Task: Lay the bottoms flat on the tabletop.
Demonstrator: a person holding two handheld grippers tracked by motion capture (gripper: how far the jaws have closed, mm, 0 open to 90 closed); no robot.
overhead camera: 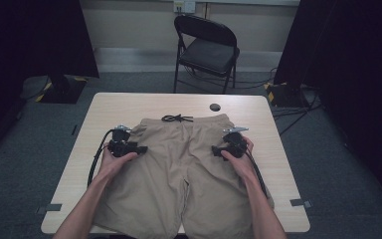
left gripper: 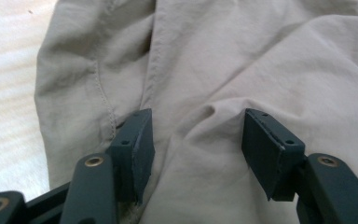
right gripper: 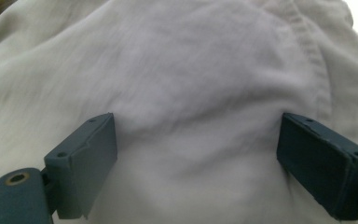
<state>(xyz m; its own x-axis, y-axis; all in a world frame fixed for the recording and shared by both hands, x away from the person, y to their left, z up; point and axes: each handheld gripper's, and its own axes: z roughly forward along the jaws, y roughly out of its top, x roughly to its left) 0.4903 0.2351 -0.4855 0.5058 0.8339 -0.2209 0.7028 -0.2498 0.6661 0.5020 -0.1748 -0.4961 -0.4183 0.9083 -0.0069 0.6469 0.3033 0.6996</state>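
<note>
My left gripper (overhead camera: pixel 140 149) rests on the khaki shorts (overhead camera: pixel 179 169) at their left hip, jaws apart over a raised fold of cloth, not pinching it. My right gripper (overhead camera: pixel 215 150) sits at the right hip, jaws spread wide on the fabric. The shorts lie flat on the wooden table (overhead camera: pixel 119 104), drawstring (overhead camera: pixel 177 118) at the far edge.

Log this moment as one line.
shorts flat on table | left gripper open on fabric | right gripper open on fabric
</note>
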